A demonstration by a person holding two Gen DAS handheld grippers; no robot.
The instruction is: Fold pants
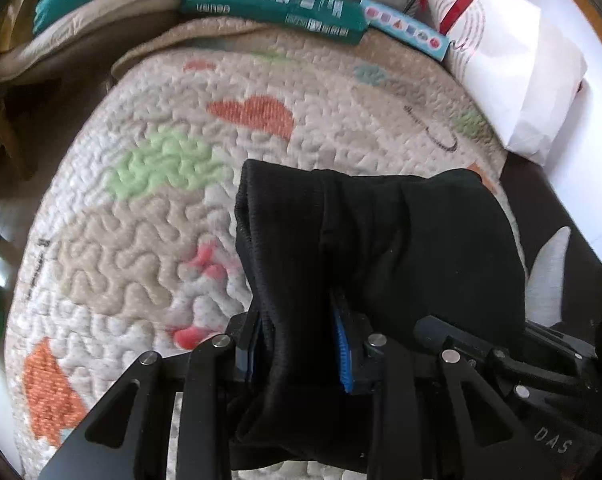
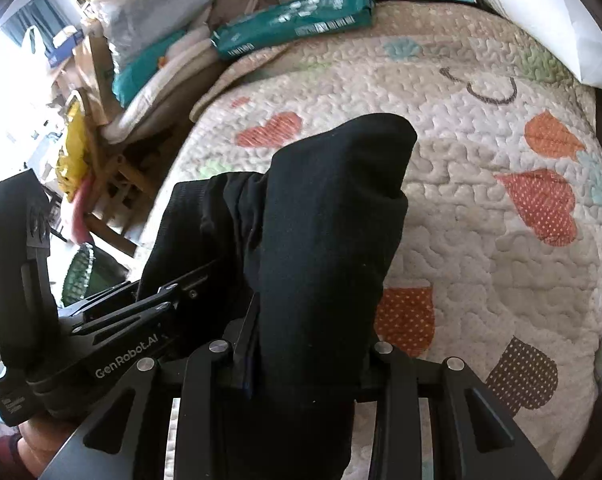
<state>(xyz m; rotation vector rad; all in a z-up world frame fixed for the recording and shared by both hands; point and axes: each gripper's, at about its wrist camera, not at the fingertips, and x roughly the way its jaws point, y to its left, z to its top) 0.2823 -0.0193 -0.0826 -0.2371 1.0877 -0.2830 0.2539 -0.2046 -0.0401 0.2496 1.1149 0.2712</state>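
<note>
Both grippers have a piece of the black pants (image 1: 381,240) right now. The left hand-held gripper (image 1: 301,352) is clamped on a bunched fold of the fabric, with the blue pads (image 1: 343,356) showing on either side of the cloth. The right hand-held gripper (image 2: 305,360) is also pinched shut on a thick wad of the same pants (image 2: 325,220), which stands up in front of its camera. The two grippers sit just beside each other, and the left one shows at the left edge of the right wrist view. The pants are bunched up above a quilted blanket (image 1: 149,208) with orange hearts and green blobs. At the far edge of the blanket lie a teal package (image 1: 273,8) and a white paper bag (image 1: 513,68).
</note>
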